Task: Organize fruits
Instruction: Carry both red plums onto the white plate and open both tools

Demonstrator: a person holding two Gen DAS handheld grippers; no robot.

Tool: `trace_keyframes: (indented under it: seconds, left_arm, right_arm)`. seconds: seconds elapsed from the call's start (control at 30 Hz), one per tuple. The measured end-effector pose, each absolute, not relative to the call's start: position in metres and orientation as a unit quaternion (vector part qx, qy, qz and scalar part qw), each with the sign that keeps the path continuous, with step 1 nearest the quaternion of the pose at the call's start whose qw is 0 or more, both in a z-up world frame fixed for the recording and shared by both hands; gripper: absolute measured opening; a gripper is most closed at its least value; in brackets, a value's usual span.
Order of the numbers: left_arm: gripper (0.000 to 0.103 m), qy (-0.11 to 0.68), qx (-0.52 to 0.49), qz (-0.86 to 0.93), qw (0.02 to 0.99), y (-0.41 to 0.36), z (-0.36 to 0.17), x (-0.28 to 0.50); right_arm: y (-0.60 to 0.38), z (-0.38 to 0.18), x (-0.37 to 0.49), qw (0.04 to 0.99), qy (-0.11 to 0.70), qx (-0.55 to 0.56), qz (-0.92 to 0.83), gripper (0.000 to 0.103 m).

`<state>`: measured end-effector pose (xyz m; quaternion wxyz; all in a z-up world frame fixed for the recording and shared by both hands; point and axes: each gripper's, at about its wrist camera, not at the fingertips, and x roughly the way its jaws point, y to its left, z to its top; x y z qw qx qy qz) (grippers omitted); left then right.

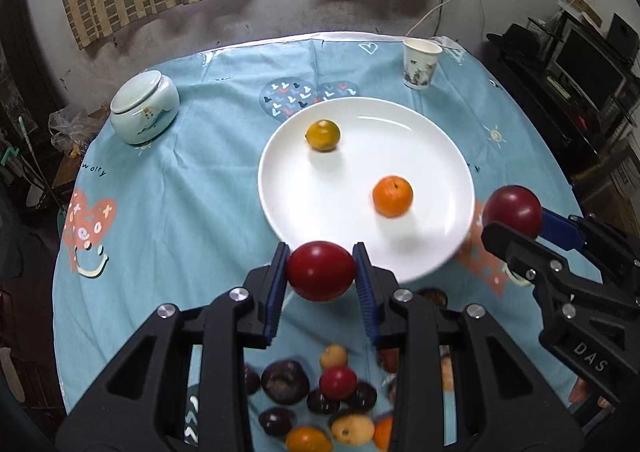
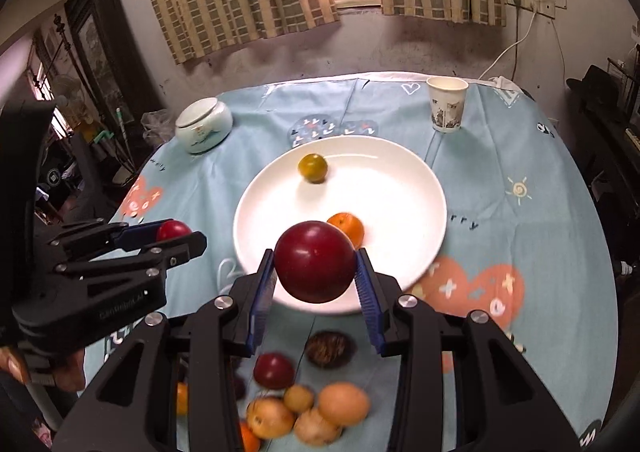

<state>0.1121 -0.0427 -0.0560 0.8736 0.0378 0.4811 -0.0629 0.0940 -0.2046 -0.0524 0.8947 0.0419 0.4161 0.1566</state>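
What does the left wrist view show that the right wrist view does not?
Only the left wrist view shows dark purple fruits heaped below its gripper. Only the right wrist view shows a hand holding the other tool, and a framed cabinet. Both show the white round plate with two citrus fruits, and each gripper, left and right, clamping a dark red round fruit.

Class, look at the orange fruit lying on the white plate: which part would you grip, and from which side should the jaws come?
Grip the orange fruit across its widest middle, coming from above. It is round, sits alone on the flat white plate, and its stem dimple faces up, so the sides are smooth. The yellow-green fruit lies well apart, leaving room for open jaws on either side.
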Motion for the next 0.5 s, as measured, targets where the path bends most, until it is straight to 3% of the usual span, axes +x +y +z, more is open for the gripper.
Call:
trace_keyframes:
  seconds: [0.5]
  left_arm:
    - [0.033, 0.551, 0.024, -0.046, 0.833, -0.055, -0.122, 0.183]
  right_arm:
    - [-0.220, -0.114, 0.179, 0.869, 0.484, 0.040, 0.093, 0.040]
